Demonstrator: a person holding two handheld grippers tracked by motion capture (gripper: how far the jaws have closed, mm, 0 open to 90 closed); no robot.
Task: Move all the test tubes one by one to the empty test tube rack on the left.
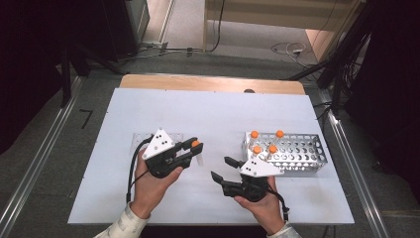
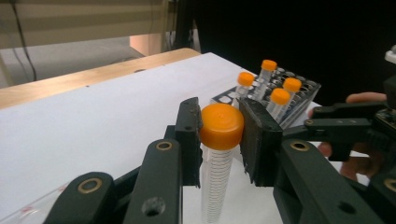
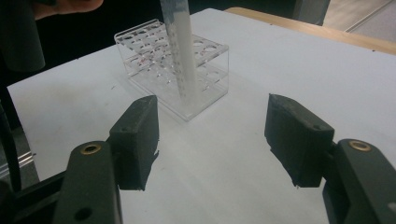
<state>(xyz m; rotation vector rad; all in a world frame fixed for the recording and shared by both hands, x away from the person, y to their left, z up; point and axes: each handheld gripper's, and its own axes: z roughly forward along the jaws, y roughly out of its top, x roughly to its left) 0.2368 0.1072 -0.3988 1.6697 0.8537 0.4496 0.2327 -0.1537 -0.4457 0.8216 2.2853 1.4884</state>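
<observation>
2 handheld tongs work over a white bench (image 1: pixel 208 114), seen from the high view. The left tongs (image 1: pixel 194 147) sit left of centre, clamped on the orange cap of a clear tube (image 1: pixel 197 151). The right tongs (image 1: pixel 221 168) sit just right of them, spread wide with nothing between. At the far right stands a metal rack (image 1: pixel 302 151) holding 4 orange-capped tubes (image 1: pixel 267 141). A clear rack (image 1: pixel 141 141) lies behind the left hand (image 1: pixel 151 186).

In the left gripper view, the left tongs (image 2: pixel 222 135) pinch the tube (image 2: pixel 217 172) by its cap; it hangs upright above the bench. The metal rack (image 2: pixel 303 91) stands beyond, the right tongs (image 2: pixel 341 126) to the right.

In the right gripper view, the right tongs (image 3: pixel 212 135) gape empty over the bench. Farther off, the tube (image 3: pixel 182 56) hangs in front of the clear rack (image 3: pixel 187 65).
</observation>
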